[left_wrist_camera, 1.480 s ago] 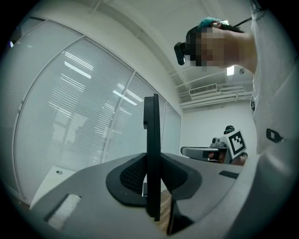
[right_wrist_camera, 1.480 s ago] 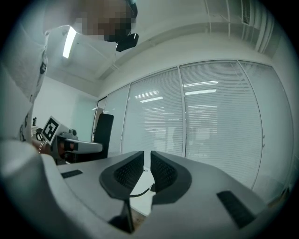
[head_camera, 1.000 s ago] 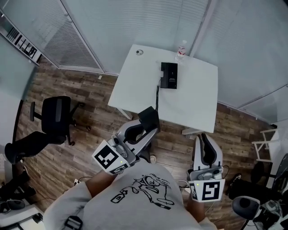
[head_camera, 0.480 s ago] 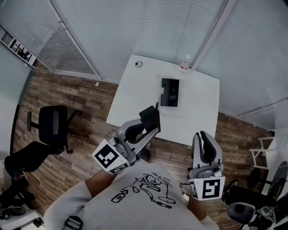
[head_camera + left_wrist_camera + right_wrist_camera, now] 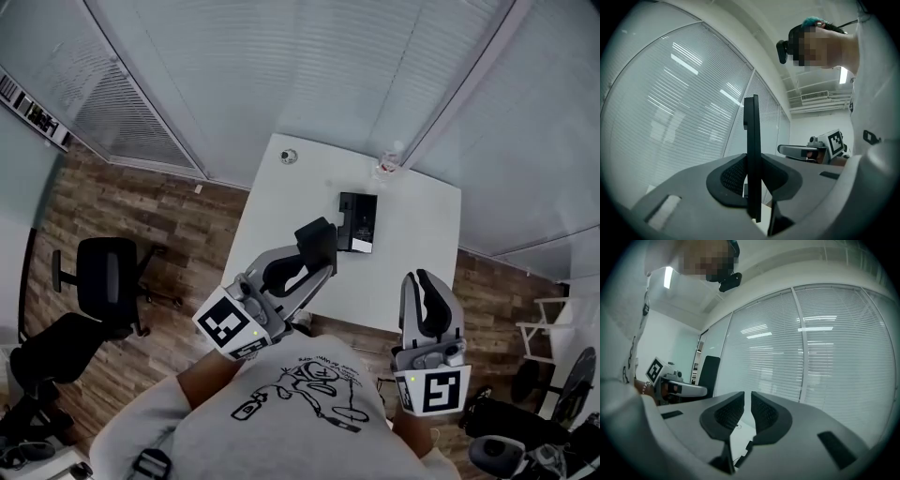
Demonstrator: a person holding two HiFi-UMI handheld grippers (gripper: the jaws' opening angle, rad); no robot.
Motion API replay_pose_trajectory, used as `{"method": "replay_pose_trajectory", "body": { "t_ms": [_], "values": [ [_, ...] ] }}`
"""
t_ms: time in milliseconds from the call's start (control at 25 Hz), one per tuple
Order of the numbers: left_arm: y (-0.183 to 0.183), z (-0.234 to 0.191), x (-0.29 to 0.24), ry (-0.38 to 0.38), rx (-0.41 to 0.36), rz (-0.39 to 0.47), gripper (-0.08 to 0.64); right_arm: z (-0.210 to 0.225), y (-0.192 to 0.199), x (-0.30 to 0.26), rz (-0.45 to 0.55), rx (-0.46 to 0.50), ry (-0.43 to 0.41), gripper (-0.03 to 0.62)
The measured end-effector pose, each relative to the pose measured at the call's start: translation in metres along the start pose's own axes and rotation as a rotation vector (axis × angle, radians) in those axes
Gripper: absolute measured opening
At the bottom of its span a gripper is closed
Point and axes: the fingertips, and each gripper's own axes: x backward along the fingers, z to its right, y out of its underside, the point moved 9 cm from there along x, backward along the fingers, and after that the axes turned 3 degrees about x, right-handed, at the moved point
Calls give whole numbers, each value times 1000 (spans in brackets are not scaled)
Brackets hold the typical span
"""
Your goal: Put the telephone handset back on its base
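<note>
A black telephone base (image 5: 357,223) lies on the white table (image 5: 281,211), towards its far right part. My left gripper (image 5: 314,260) hangs over the table's near edge, just left of and short of the base. It is shut on the black handset (image 5: 317,241). In the left gripper view the handset (image 5: 751,140) stands upright as a thin slab clamped between the jaws. My right gripper (image 5: 427,281) is shut with nothing in it, near the table's front right corner. Its jaws (image 5: 747,408) meet with only a thin slit between them.
A clear water bottle (image 5: 387,162) and a small round object (image 5: 289,157) stand at the table's far edge. Window blinds run behind the table. A black office chair (image 5: 108,277) stands on the wood floor at the left, a white stool (image 5: 548,319) at the right.
Both grippers have moved forward to the table, the left one carrying the handset. The table and base now sit closer and lower in the head view. Neither gripper's jaws have changed.
</note>
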Motion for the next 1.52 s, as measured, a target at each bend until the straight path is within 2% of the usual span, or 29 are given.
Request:
{"method": "replay_pose_trajectory", "body": {
  "t_ms": [200, 560, 760, 1280, 1520],
  "values": [
    [5, -21, -13, 15, 24, -21, 74, 4, 9, -22, -12, -9, -1, 38],
    [20, -32, -30, 33, 73, -54, 74, 7, 28, -36, -53, -28, -16, 38],
    [35, -36, -45, 42, 111, -79, 74, 6, 50, -43, -88, -99, -59, 44],
    [87, -45, -65, 54, 225, -156, 74, -33, 124, -60, -265, -242, -280, 214],
    [100, -40, -70, 85, 255, -177, 74, -50, 147, -68, -325, -251, -294, 242]
  ]
}}
